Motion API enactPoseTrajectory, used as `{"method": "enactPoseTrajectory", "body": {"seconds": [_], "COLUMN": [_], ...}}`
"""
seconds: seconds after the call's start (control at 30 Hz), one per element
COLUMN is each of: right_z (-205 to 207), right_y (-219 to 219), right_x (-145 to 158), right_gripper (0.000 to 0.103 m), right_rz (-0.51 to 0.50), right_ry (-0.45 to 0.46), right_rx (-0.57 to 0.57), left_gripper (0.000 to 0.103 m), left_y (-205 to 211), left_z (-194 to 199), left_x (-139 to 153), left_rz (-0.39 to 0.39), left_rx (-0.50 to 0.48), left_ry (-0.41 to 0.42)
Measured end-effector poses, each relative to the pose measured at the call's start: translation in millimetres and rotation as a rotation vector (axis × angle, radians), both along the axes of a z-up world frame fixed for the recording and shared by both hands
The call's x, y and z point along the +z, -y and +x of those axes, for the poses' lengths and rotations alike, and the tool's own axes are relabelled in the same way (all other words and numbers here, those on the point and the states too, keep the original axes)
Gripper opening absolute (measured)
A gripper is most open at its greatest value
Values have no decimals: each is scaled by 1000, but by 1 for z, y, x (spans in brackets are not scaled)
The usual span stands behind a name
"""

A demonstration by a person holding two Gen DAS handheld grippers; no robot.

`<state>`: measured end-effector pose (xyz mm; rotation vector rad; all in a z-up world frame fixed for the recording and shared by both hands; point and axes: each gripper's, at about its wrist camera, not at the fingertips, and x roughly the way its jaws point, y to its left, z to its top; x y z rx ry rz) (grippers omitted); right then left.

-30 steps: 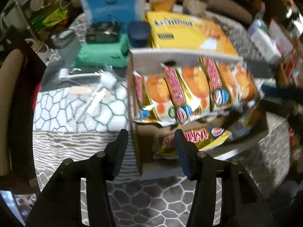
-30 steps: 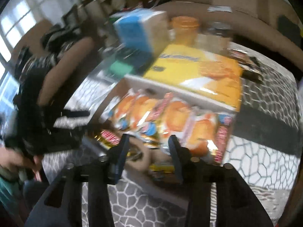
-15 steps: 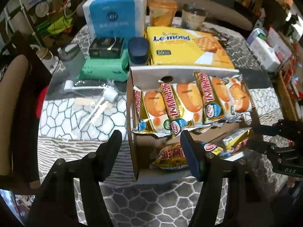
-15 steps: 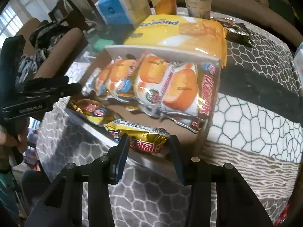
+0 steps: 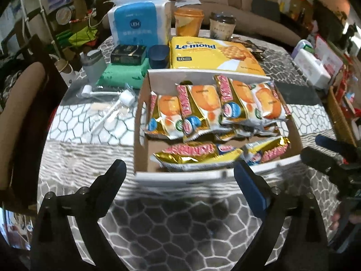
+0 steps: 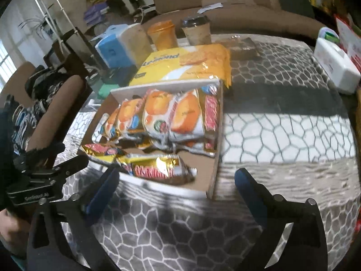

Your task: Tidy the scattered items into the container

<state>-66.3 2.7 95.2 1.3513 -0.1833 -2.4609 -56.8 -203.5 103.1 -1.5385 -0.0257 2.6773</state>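
Note:
A shallow cardboard box (image 5: 144,122) (image 6: 217,140) sits on the patterned tablecloth and holds several gold and orange snack packets (image 5: 203,106) (image 6: 171,115) leaning in a row. Two more gold packets (image 5: 191,153) (image 6: 158,167) lie flat at its near side. My left gripper (image 5: 180,176) is open and empty, just in front of the box's near wall. My right gripper (image 6: 176,183) is open and empty, near the box's front right corner. The right gripper shows at the right edge of the left wrist view (image 5: 334,162); the left gripper shows at the left of the right wrist view (image 6: 45,180).
Behind the box lie a yellow Le-mond biscuit bag (image 5: 212,54), a blue tissue pack (image 5: 137,27), two cups (image 5: 189,22), a green pack (image 5: 121,74) and a dark box (image 5: 128,55). Plastic-wrapped utensils (image 5: 112,103) lie left of the box. A white container (image 6: 334,61) stands far right.
Both grippers have pulled back from the box and opened wide. The gold packet that was between the right gripper's fingers now lies in the box.

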Motion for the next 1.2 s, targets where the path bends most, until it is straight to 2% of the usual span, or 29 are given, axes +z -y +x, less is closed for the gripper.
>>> {"method": "enactPoseTrajectory", "body": {"seconds": [0.33,0.6,0.8,1.2], "right_z": [30,48,54,48], "right_y": [-48,-102,-125,-138], "right_x": [5,-13,-42,-68], "right_gripper": [103,103,103,103], "right_rz": [14,21,64,90], "right_ry": [-37,-53,-45,-50], "right_rx": [-62,-168,-204,-197], "left_gripper": [100,101,101,101], "left_y": [-34,-77,-100,-130], "left_z": [24,44,57,48], "left_x": [0,-10,-33,-71], "left_rz": [24,10,19,-17], "left_rx": [-8,-33,-23,-7], "left_ry": [-10,-49,-79,-79]}}
